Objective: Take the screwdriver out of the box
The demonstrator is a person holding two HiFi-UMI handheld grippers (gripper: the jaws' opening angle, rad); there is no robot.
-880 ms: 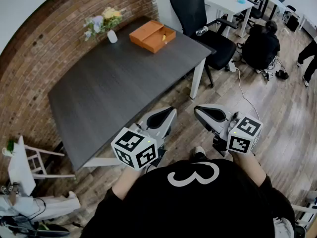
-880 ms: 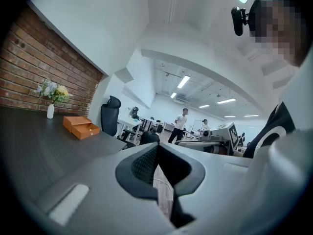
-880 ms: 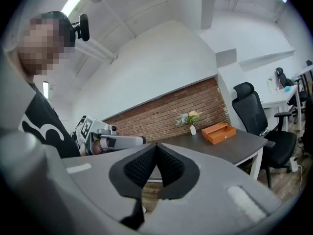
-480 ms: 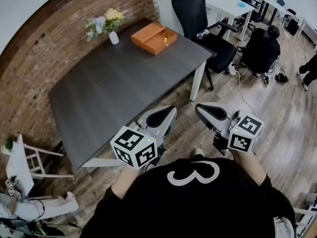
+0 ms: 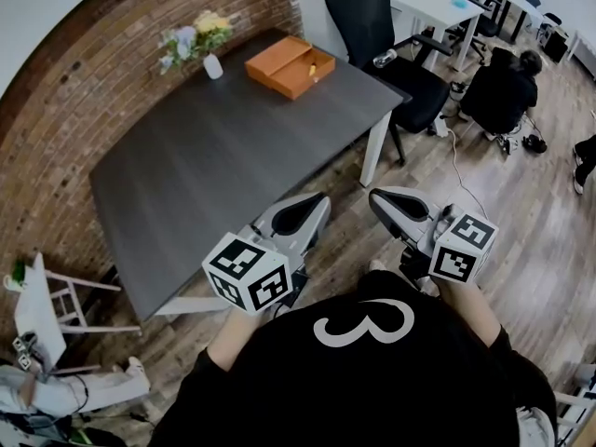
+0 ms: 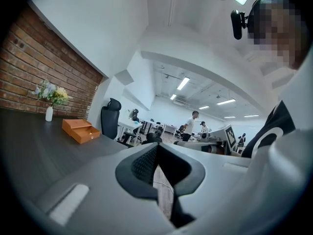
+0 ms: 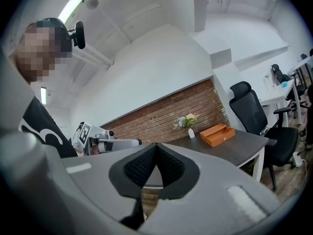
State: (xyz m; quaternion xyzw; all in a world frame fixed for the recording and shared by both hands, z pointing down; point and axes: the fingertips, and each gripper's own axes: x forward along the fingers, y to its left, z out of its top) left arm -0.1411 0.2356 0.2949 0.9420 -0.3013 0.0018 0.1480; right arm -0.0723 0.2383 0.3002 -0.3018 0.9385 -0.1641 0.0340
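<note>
The orange box (image 5: 287,65) lies open at the far end of the dark table (image 5: 214,166), with a small yellow item (image 5: 313,69) in its open part that may be the screwdriver. The box also shows in the left gripper view (image 6: 80,130) and the right gripper view (image 7: 219,133). My left gripper (image 5: 315,203) and right gripper (image 5: 377,199) are held level in front of the person's chest, over the wooden floor and well short of the box. Both are shut with nothing between the jaws (image 6: 156,148) (image 7: 155,147).
A vase of flowers (image 5: 207,49) stands beside the box. A black office chair (image 5: 382,35) is at the table's far right corner, and a white table leg (image 5: 372,152) is nearby. A person (image 5: 503,87) crouches at the right, a white chair (image 5: 47,310) stands at the left.
Both grippers stay shut and almost in the same place. The head view has shifted slightly. A person at the right edge has moved down the picture.
</note>
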